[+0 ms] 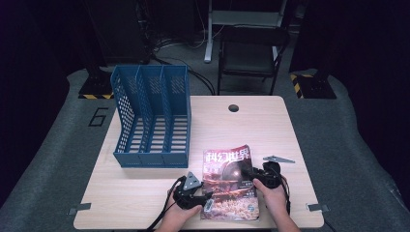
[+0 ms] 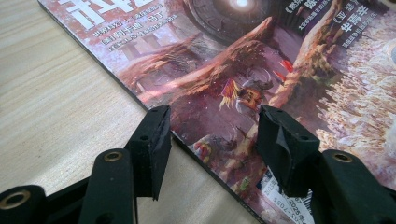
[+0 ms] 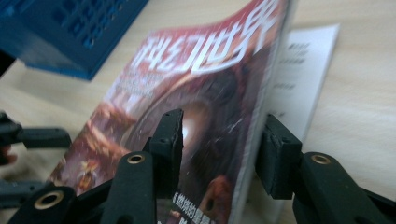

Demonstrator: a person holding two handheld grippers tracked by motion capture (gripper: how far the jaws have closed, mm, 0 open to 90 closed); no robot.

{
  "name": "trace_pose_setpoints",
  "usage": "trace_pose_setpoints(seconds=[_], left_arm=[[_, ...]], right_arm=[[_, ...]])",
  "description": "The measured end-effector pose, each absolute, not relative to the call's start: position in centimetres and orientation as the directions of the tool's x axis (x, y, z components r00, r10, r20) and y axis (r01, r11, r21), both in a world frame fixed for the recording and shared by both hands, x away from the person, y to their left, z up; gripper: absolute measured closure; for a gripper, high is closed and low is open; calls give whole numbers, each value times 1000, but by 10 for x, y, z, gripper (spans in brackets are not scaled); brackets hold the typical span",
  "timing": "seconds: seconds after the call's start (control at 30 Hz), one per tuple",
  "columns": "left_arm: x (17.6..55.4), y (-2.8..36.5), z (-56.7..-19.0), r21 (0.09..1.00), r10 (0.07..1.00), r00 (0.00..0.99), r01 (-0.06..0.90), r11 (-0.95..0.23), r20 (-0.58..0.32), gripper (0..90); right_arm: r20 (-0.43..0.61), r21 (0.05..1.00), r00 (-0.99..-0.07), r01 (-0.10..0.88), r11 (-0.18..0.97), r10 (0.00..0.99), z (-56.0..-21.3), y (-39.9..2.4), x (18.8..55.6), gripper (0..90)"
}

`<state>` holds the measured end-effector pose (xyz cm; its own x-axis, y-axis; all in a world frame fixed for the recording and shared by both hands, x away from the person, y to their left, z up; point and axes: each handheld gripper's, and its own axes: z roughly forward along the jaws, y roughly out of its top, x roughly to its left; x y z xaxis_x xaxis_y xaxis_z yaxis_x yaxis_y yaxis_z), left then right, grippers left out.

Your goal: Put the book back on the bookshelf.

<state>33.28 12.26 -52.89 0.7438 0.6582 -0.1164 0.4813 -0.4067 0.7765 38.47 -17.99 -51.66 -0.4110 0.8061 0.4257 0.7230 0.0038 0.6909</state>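
Jaws of left gripper [image 2: 212, 128] open astride magazine [image 2: 261, 70] spine; right gripper [image 3: 219, 144] straddles lifted edge, seemingly unclamped.

One magazine [image 1: 229, 186] with a reddish cover. One blue file rack [image 1: 152, 117], three slots counted in it. One wooden table [image 1: 145, 188] with one round cable hole [image 1: 233, 108]. Two handheld grippers: left gripper [image 1: 207, 197], right gripper [image 1: 245, 172]. One black folding chair [image 1: 251, 55] behind. One loose grey three-cornered plate [image 1: 277, 159].
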Motion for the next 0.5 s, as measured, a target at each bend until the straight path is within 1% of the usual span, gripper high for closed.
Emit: trace_pose_setpoints(seconds=[0.1, 0.3, 0.5], left_arm=[[333, 123, -529, 776, 658, 745, 480, -409, -114, 451], [333, 123, -529, 777, 658, 744, 480, -408, -114, 451], [333, 123, -529, 777, 658, 744, 480, -408, -115, 451]], right_arm=[[366, 690, -429, 721, 68, 826, -520, -174, 386, 543], [424, 665, -404, 747, 24, 811, -523, -180, 389, 585], [416, 671, -403, 741, 24, 815, -523, -180, 388, 616]])
